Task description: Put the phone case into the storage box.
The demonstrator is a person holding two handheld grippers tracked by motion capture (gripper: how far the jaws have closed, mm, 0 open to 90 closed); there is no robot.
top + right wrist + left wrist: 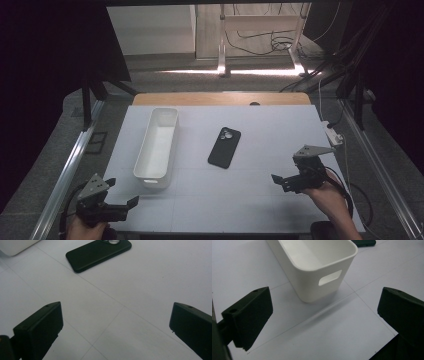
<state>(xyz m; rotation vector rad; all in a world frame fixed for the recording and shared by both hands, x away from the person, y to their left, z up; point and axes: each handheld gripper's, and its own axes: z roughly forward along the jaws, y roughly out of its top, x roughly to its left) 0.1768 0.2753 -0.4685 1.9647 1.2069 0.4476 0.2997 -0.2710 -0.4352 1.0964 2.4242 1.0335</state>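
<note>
Where the bin's handle slot faces: left tool view

Black phone lies flat beside white bin — apart (both grippers empty).

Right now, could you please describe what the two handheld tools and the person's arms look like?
Both are black two-jaw tools with blocky, flat-faced jaws. The left tool and the right tool each carry a grey three-cornered plate on top. A dark cable loops from each by the wrist. The forearms are bare, with no sleeves in sight.
</note>
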